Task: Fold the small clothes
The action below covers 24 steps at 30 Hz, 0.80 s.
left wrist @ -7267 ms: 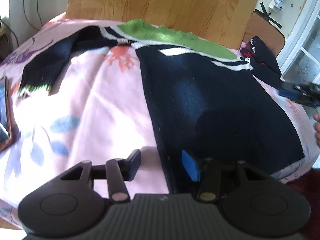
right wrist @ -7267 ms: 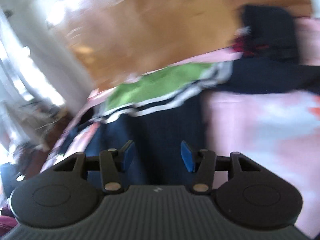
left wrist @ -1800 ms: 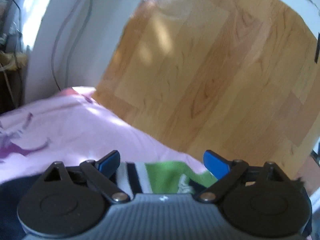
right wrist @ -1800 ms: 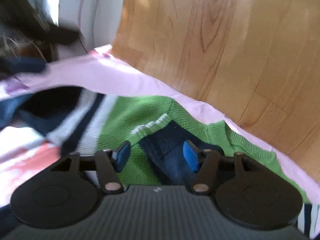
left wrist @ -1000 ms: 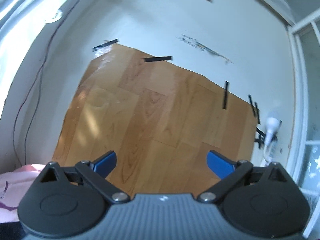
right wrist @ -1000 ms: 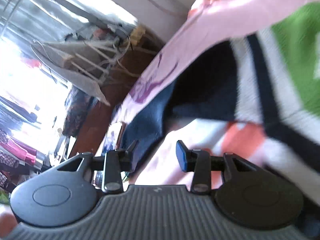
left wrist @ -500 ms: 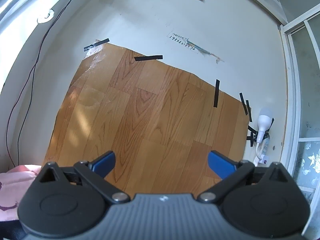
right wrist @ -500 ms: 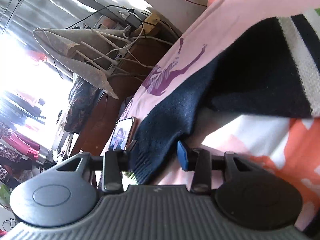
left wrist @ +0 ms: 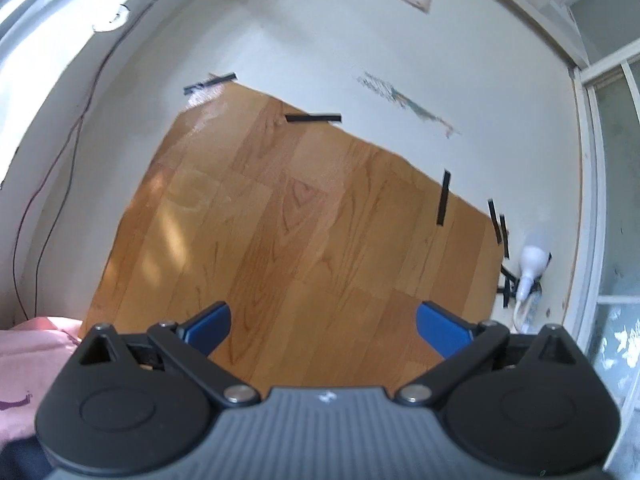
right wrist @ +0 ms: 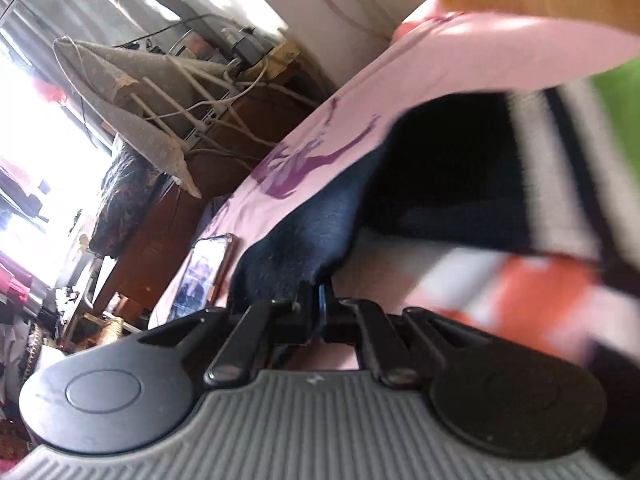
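One sleeve of the sweater (right wrist: 460,184) is now caught: the right gripper (right wrist: 316,304), whose jaws stood apart around the navy cuff (right wrist: 292,252) half a second ago, has pinched shut on it. That probably starts the fold, with the sleeve ready to be drawn across the body. The sweater lies spread on the pink bedsheet (right wrist: 460,52), its sleeve reaching toward the bed's left edge. The left gripper (left wrist: 322,326) has its jaws wide and empty, aimed up at the wood panel (left wrist: 304,236) on the wall, as it was a second back. A phone (right wrist: 204,272) lies near the cuff at the bed's edge, close enough to be snagged.
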Each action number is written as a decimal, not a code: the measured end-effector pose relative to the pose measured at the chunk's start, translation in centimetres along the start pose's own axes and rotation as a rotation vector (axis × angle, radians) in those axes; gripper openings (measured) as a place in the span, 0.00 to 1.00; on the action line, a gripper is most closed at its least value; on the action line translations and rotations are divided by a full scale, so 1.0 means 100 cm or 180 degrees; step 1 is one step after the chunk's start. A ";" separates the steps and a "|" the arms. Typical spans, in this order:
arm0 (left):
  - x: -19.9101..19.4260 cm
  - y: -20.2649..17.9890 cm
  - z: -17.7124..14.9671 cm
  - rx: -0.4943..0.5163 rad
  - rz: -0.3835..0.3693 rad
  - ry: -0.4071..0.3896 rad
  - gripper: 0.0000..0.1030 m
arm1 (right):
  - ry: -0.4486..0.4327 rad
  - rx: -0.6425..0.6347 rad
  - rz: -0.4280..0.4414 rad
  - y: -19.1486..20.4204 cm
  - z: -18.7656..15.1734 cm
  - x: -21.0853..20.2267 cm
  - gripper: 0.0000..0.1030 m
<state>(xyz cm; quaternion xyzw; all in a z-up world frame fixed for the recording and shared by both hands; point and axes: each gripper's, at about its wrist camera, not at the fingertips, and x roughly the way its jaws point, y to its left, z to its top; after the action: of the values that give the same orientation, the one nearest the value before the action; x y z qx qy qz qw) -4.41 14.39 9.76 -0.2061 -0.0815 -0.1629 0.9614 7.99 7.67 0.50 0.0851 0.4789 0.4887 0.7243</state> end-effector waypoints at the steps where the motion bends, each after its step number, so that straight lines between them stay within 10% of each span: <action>1: -0.003 0.003 0.002 -0.0041 -0.0014 -0.0043 0.99 | -0.0024 -0.0037 -0.0093 -0.004 0.001 -0.013 0.06; 7: -0.004 0.034 0.008 -0.0349 0.0471 -0.0222 1.00 | -0.0237 -0.0148 -0.0886 -0.035 0.003 -0.122 0.06; 16: 0.049 0.117 -0.018 -0.1507 0.1047 0.0670 0.99 | -0.0477 -0.0595 -0.2544 -0.082 0.001 -0.249 0.05; 24: 0.098 0.112 -0.065 -0.1004 0.1243 0.1466 0.97 | -0.0743 0.0025 -0.2634 -0.160 -0.029 -0.274 0.25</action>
<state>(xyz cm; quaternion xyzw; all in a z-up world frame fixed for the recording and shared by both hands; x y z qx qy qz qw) 9.19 18.59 1.94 -0.3217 0.2050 -0.0286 0.9239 14.01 -23.03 6.26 -0.0567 0.3893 0.1422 0.9083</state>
